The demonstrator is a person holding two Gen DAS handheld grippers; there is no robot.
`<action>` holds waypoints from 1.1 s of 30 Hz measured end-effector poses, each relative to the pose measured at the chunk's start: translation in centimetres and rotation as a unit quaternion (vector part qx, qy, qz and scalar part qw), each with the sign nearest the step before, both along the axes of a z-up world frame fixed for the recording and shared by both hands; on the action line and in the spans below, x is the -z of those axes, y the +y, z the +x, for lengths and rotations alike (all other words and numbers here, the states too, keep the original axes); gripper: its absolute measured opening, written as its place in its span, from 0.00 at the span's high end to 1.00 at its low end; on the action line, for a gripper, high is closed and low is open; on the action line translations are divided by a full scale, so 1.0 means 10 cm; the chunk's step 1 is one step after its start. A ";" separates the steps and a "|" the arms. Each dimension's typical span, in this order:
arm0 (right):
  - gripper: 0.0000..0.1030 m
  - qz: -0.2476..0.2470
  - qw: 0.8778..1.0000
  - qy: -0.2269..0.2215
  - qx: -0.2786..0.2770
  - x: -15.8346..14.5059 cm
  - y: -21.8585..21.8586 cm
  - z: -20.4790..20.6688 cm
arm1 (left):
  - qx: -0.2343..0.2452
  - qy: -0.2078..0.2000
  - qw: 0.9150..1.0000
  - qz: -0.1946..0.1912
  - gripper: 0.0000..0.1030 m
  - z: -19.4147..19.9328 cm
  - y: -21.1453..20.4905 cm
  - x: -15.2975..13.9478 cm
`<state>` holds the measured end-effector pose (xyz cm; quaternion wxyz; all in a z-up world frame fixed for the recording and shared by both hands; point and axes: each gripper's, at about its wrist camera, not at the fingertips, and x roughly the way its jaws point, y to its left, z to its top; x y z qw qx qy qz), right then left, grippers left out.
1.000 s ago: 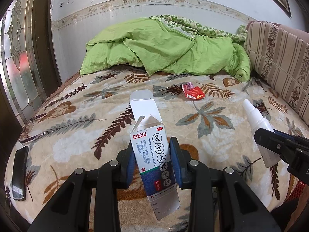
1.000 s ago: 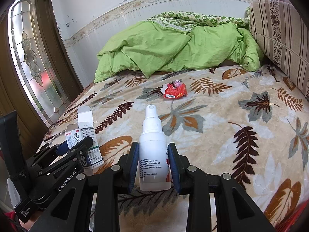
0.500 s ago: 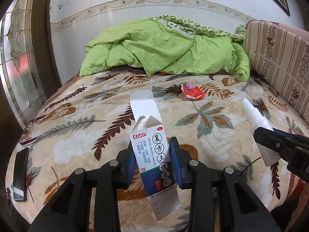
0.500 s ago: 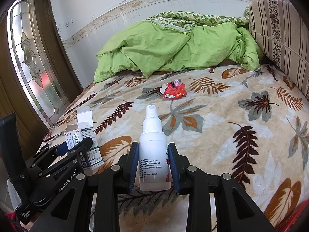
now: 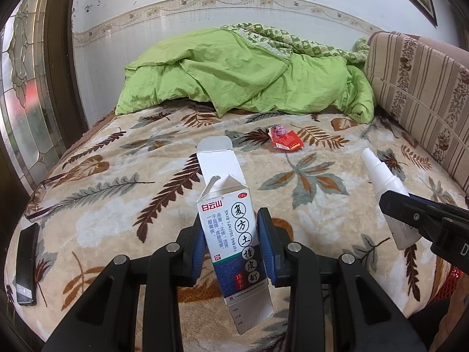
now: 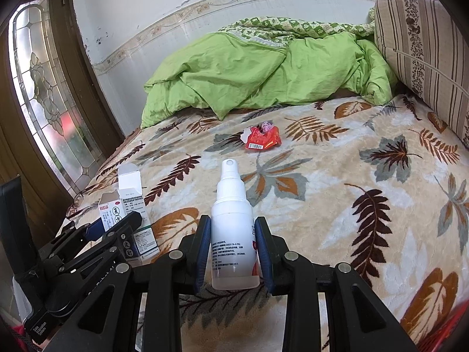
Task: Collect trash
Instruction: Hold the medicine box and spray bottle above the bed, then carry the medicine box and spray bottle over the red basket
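Two containers are in my grip, one per hand. My left gripper has its fingers pressed against both sides of a medicine carton, held upright with a slight lean at the lower centre of the left view. The carton's top flap stands open; I cannot tell whether anything is inside. My right gripper is clamped on a white spray bottle, upright at the lower centre of the right view, nozzle uppermost. The bottle is opaque, so its contents cannot be judged.

One item of trash lies loose: a red wrapper on the leaf-patterned blanket, above centre in both views, well apart from both grippers.

Edges: a crumpled green duvet closes off the far side of the bed, a striped headboard cushion bounds the right, and a leaded glass door stands at the left. A dark phone lies at the blanket's lower left edge. The blanket between the grippers and the wrapper is open.
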<state>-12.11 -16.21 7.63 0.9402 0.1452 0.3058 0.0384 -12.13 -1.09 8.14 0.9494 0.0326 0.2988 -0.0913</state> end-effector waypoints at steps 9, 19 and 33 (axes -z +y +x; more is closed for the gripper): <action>0.69 0.045 0.999 0.011 0.009 -0.01 -0.13 -0.20 | 0.060 0.016 0.997 -0.038 0.69 -0.12 0.00 -0.12; 0.69 0.075 0.996 0.024 0.040 -0.09 -0.48 -0.74 | 0.119 0.021 0.992 -0.038 0.69 -0.42 -0.35 -0.32; 0.69 0.077 0.991 0.002 0.106 -0.29 -0.97 -1.49 | 0.191 -0.002 0.982 -0.015 0.69 -0.78 -1.03 -0.56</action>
